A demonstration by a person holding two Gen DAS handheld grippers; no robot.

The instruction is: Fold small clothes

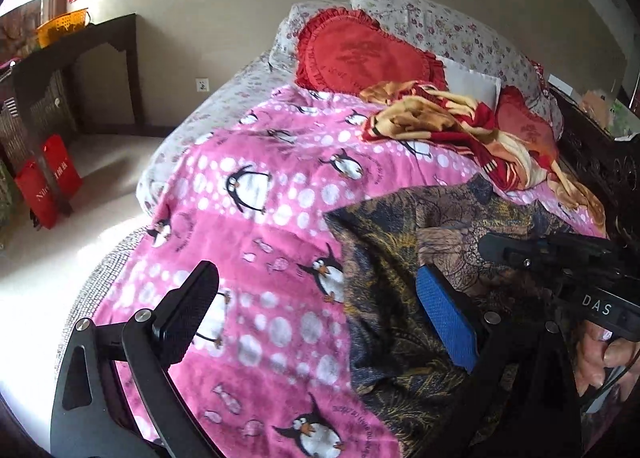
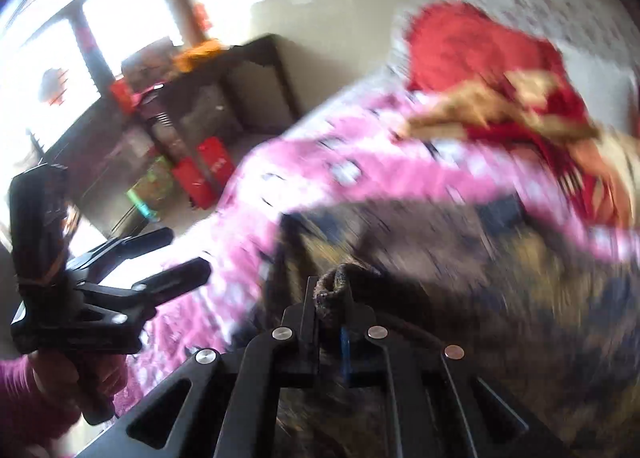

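Right tool (image 2: 329, 312) is clamped on a bunched edge of the dark patterned garment (image 1: 400, 258) lying on the bed's (image 1: 260, 198) near side; left tool (image 1: 316, 322) gapes empty (lift evenly, keep fabric taut).

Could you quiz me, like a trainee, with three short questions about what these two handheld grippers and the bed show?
1. True or false: the left gripper stands open with nothing between its pads.
2. What does the right gripper pinch?
A. the red heart cushion
B. a fold of the dark patterned garment
C. the penguin blanket
3. What stands on the floor by the dark table?

Key: 1 true; 2 B; 3 a red bag.
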